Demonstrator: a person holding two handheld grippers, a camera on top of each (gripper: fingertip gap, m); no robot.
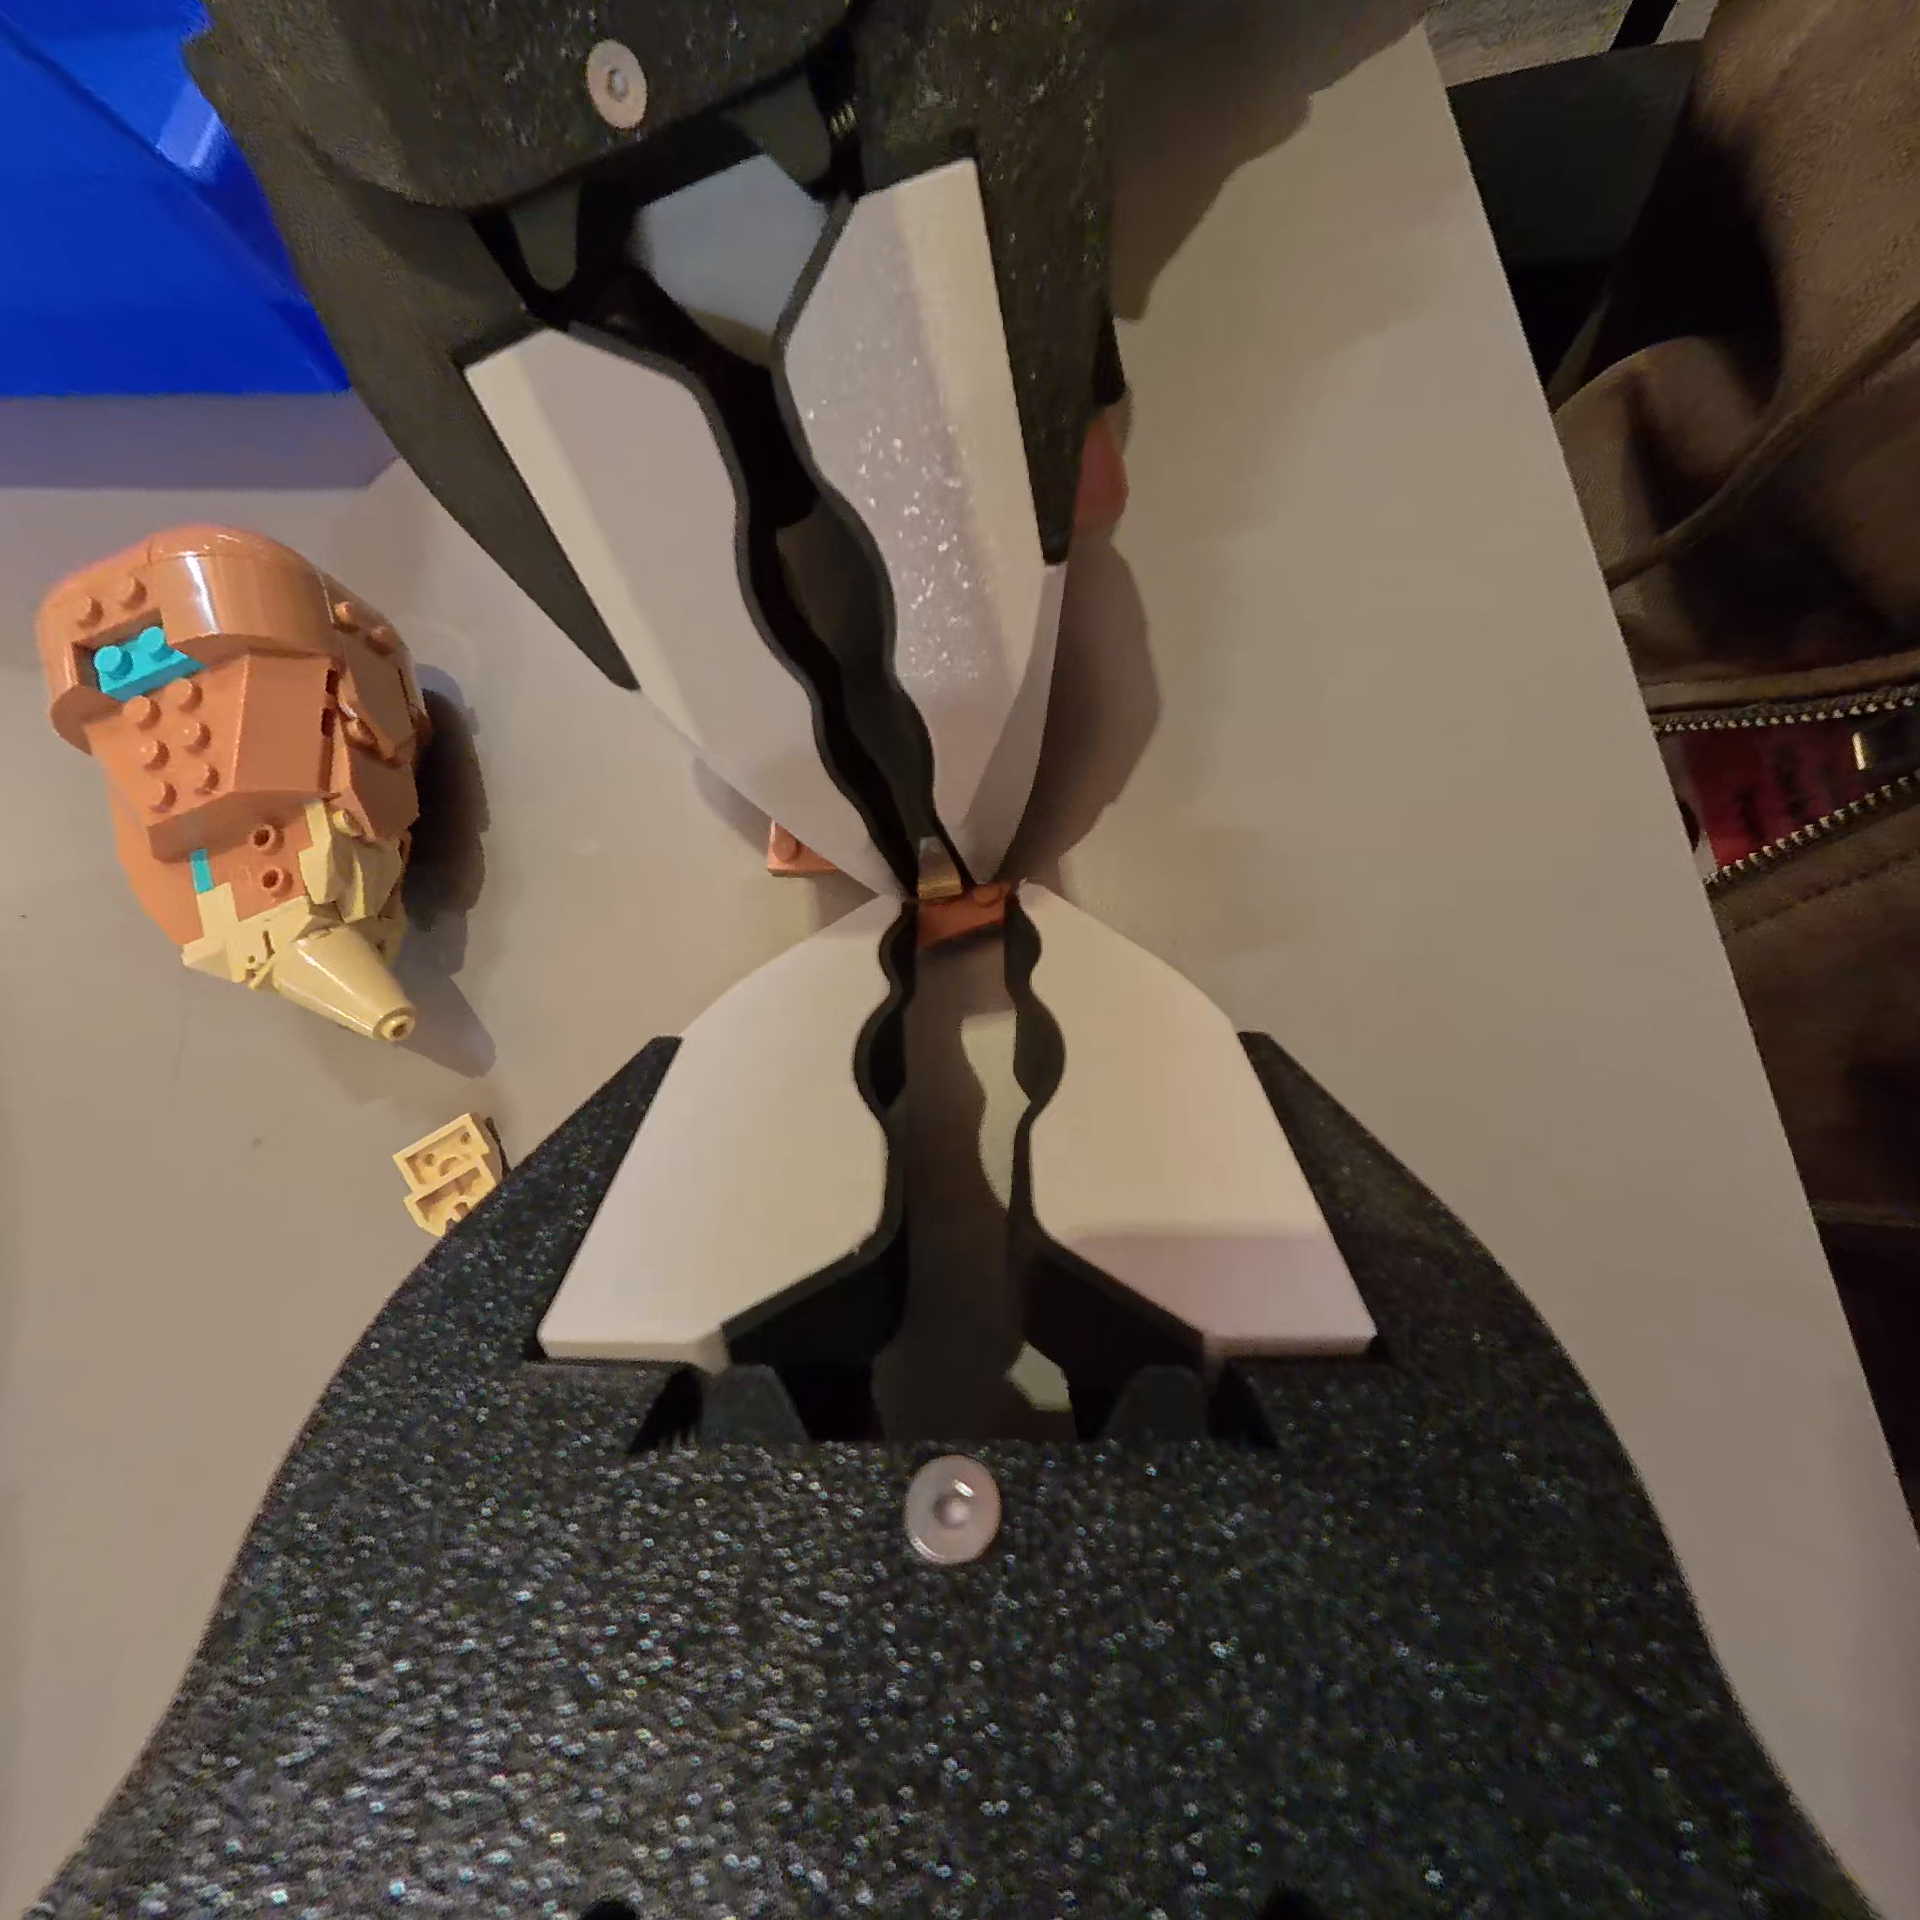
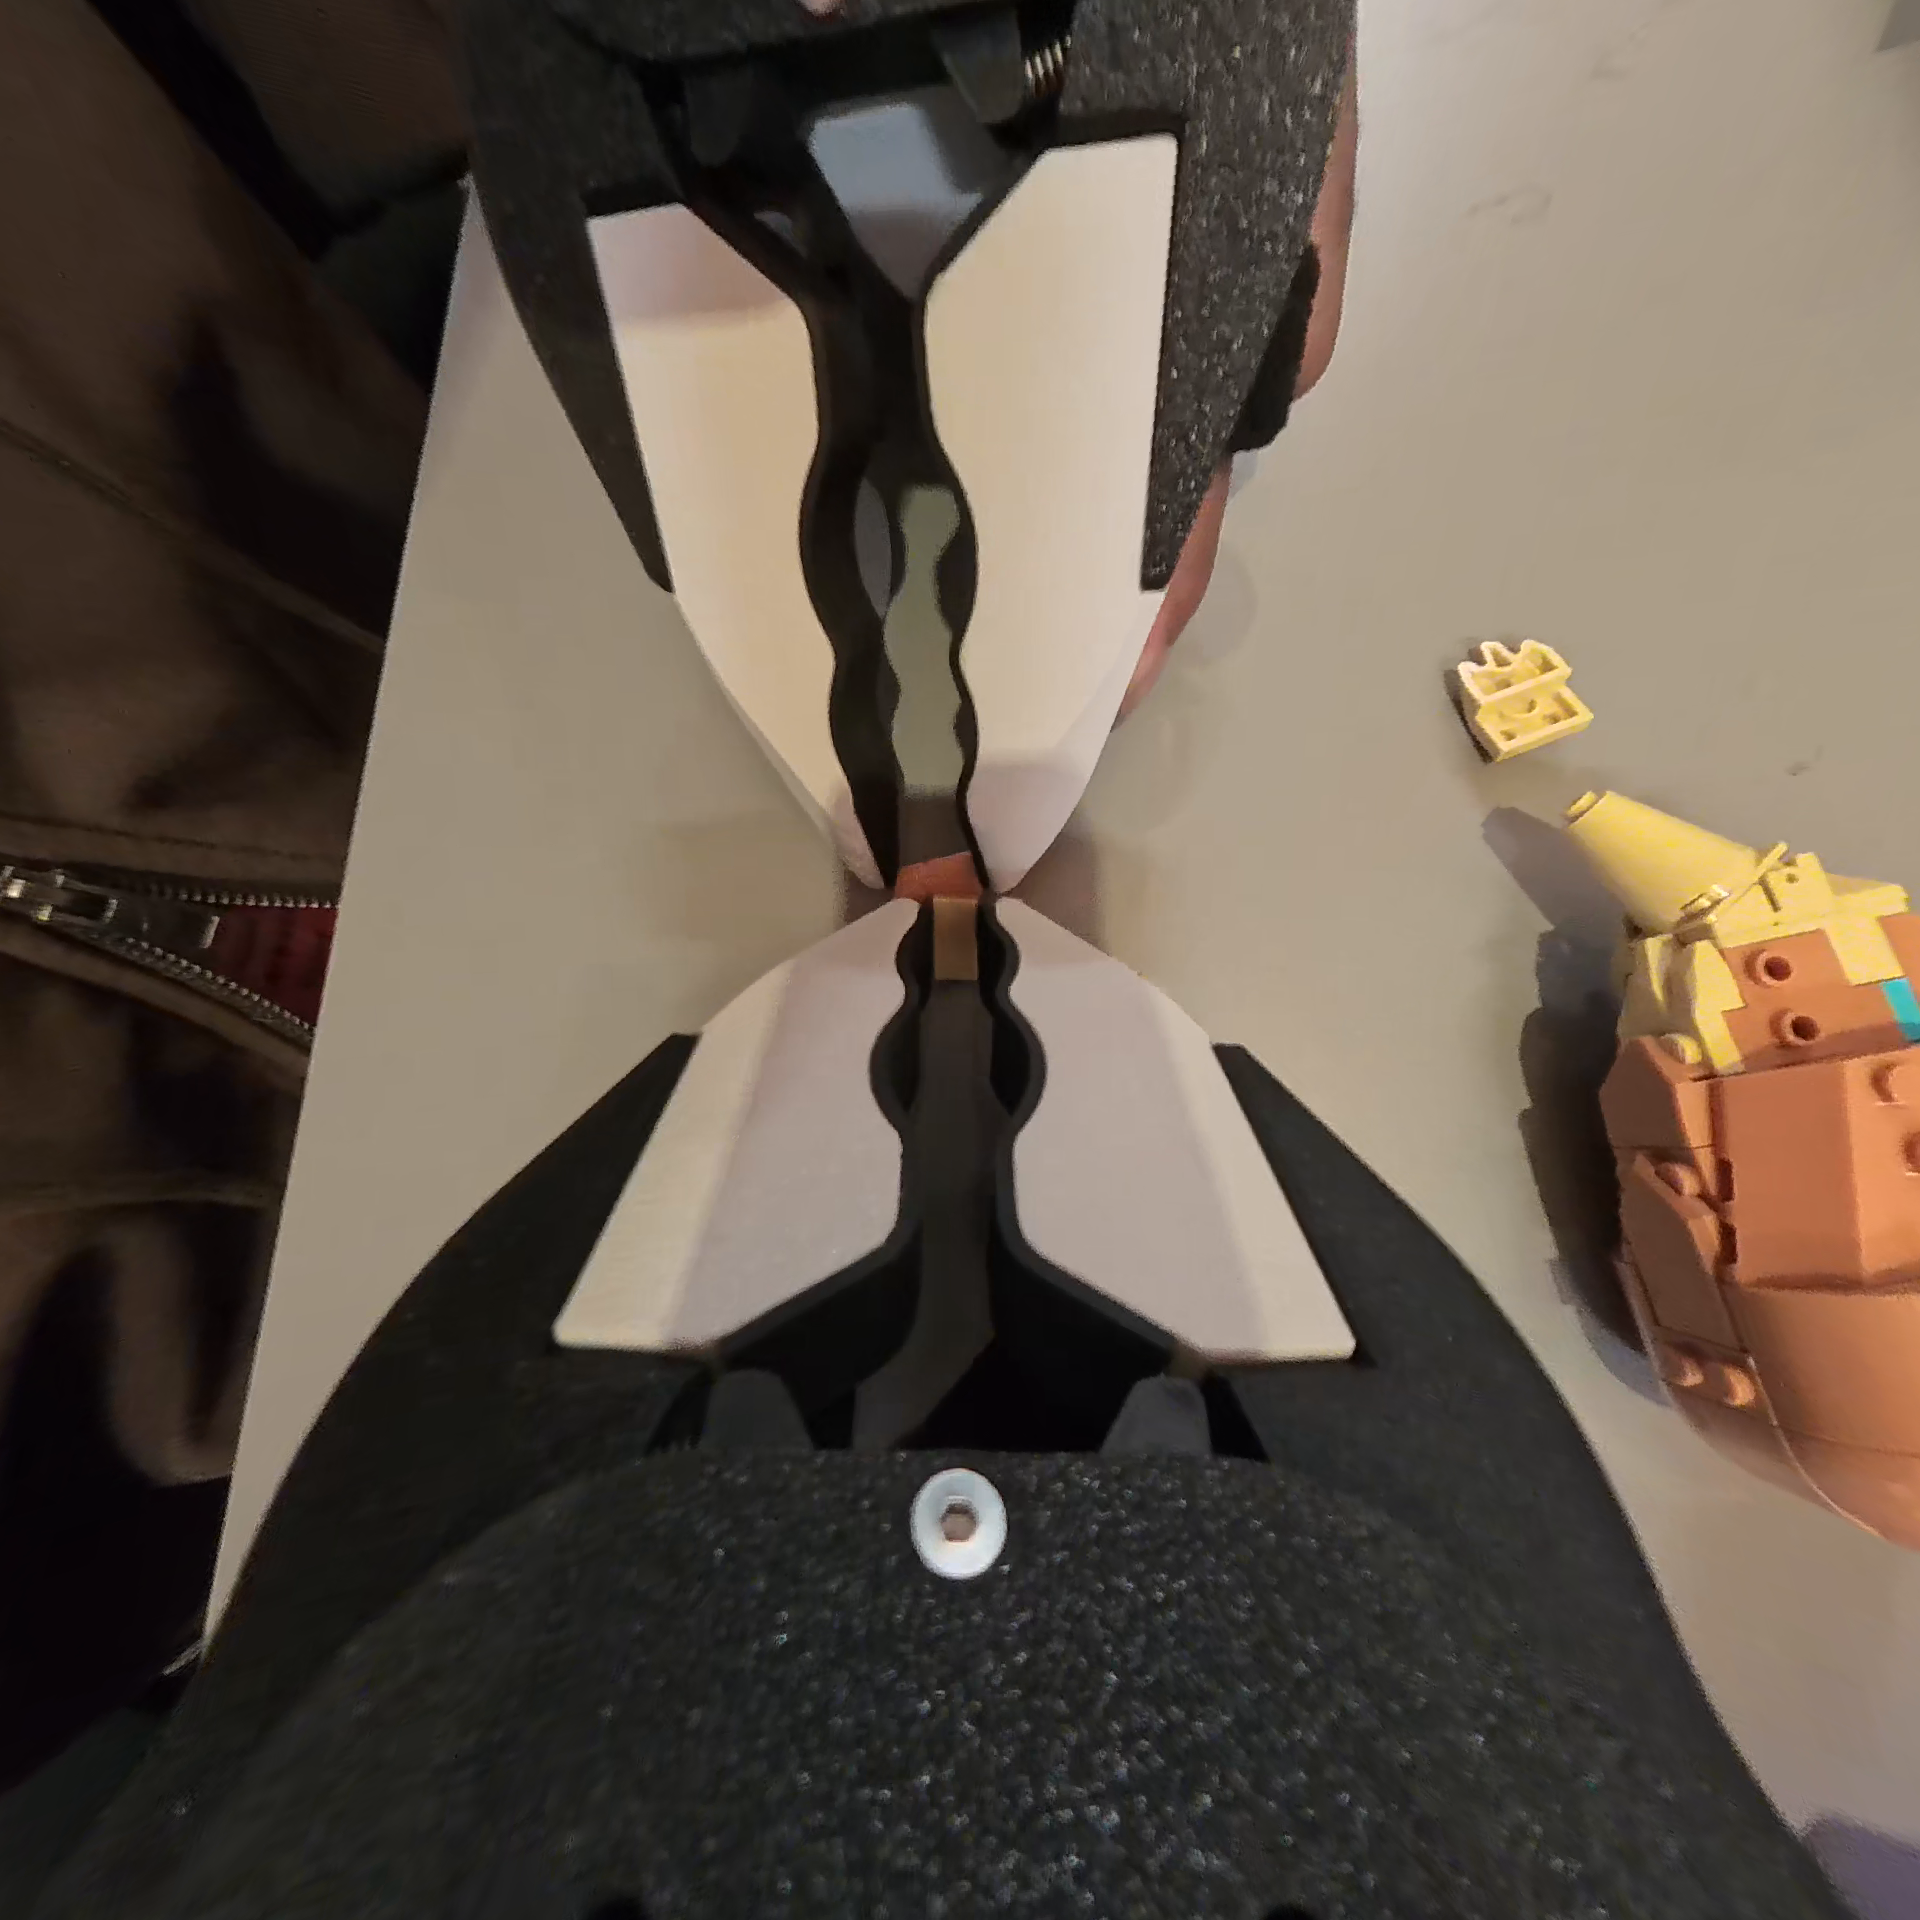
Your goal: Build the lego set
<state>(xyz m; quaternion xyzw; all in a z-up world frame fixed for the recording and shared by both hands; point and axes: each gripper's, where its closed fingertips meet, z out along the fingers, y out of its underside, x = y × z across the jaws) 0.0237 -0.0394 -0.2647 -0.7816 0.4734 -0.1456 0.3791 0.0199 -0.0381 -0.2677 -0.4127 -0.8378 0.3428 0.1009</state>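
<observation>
In the left wrist view my left gripper (image 1: 961, 916) is shut on a small brown lego piece (image 1: 964, 923). My right gripper (image 1: 938, 871) comes in from the top, tip to tip with it, and is shut on a small tan piece (image 1: 940, 875). The two pieces touch. In the right wrist view my right gripper (image 2: 951, 916) holds the tan piece (image 2: 951, 943), and the left gripper (image 2: 932, 875) opposite holds the brown piece (image 2: 932, 879). The partly built brown and tan lego model (image 1: 239, 769) lies on its side on the white table (image 1: 1299, 623). It also shows in the right wrist view (image 2: 1766, 1195).
A loose tan bracket piece (image 1: 452, 1179) lies near the model's cone tip and also shows in the right wrist view (image 2: 1522, 701). Another brown piece (image 1: 790, 857) lies behind the right gripper's finger. A blue bin (image 1: 125, 208) stands at the back left. A person's brown jacket (image 2: 156, 727) is at the table edge. Less than 4 cm separates the two grippers' tips.
</observation>
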